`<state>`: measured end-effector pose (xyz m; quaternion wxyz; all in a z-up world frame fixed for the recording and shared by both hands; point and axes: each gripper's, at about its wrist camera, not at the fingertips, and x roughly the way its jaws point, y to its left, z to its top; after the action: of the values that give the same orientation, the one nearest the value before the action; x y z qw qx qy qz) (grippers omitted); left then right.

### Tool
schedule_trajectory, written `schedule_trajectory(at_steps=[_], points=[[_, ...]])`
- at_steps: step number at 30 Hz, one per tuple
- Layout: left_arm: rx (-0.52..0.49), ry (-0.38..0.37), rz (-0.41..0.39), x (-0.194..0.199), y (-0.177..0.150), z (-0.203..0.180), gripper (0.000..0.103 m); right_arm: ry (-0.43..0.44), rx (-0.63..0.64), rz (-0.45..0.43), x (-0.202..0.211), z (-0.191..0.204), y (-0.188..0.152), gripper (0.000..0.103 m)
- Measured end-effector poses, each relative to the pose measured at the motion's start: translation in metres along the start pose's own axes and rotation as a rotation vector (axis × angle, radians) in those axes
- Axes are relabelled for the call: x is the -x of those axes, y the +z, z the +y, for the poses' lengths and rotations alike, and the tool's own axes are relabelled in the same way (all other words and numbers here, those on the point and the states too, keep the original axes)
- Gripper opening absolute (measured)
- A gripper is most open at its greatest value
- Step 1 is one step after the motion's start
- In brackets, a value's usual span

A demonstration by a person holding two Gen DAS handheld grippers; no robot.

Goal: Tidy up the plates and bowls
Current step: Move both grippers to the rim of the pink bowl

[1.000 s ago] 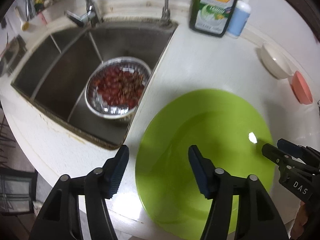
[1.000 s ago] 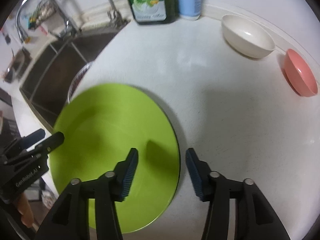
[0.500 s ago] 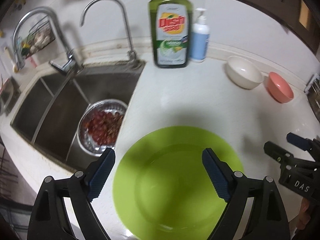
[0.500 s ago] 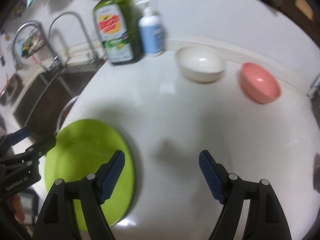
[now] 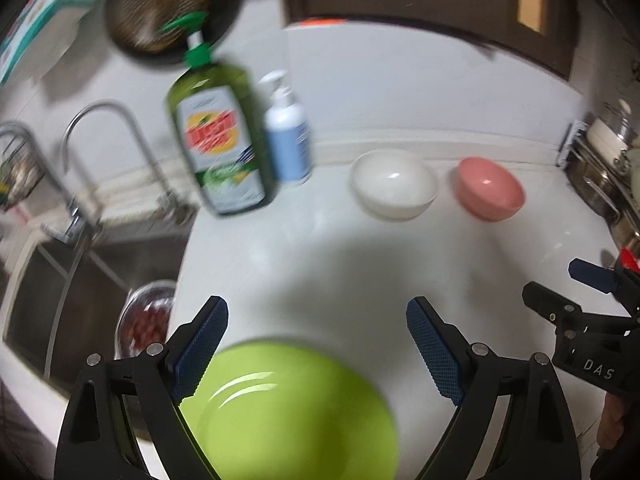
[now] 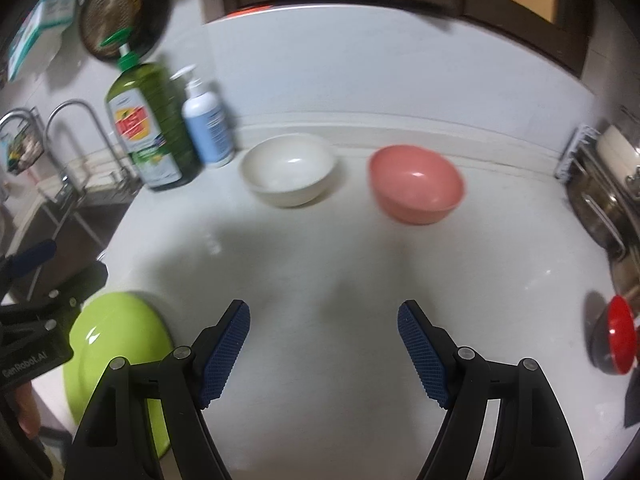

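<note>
A lime green plate lies flat on the white counter near its front edge, also seen at the lower left in the right wrist view as the plate. My left gripper hangs open above the plate's far rim, holding nothing. My right gripper is open over bare counter to the plate's right. A white bowl and a pink bowl stand upright side by side at the back by the wall; the white bowl and pink bowl show in the left view too.
A green dish soap bottle and a blue pump bottle stand at the back left. The sink at the left holds a metal bowl of red fruit. Pots and a red-lidded object crowd the right edge.
Both grippers opened wider and pulled back and up from the green plate. The views tilted up toward the back wall, bringing both bowls toward the centre.
</note>
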<state>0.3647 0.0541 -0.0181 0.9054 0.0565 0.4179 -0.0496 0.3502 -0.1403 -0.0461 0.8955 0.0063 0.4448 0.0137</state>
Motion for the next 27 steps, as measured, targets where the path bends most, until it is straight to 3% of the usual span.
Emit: schedule_trajectory(at_steps=[14,20,27], points=[[-0.214,-0.106,-0.096,-0.016,0.09,-0.087,0.092,-0.063,-0.157,-0.047,0.003,-0.086,0.045,0.077],[-0.261,-0.137,-0.096,-0.036,0.122,-0.113,0.092,-0.067,-0.204,-0.053,-0.009,-0.111,0.069,0.077],[-0.292,-0.203,-0.04,-0.074,0.151,-0.137,0.091,-0.072,-0.271,-0.033,-0.03,-0.134,0.088,0.077]])
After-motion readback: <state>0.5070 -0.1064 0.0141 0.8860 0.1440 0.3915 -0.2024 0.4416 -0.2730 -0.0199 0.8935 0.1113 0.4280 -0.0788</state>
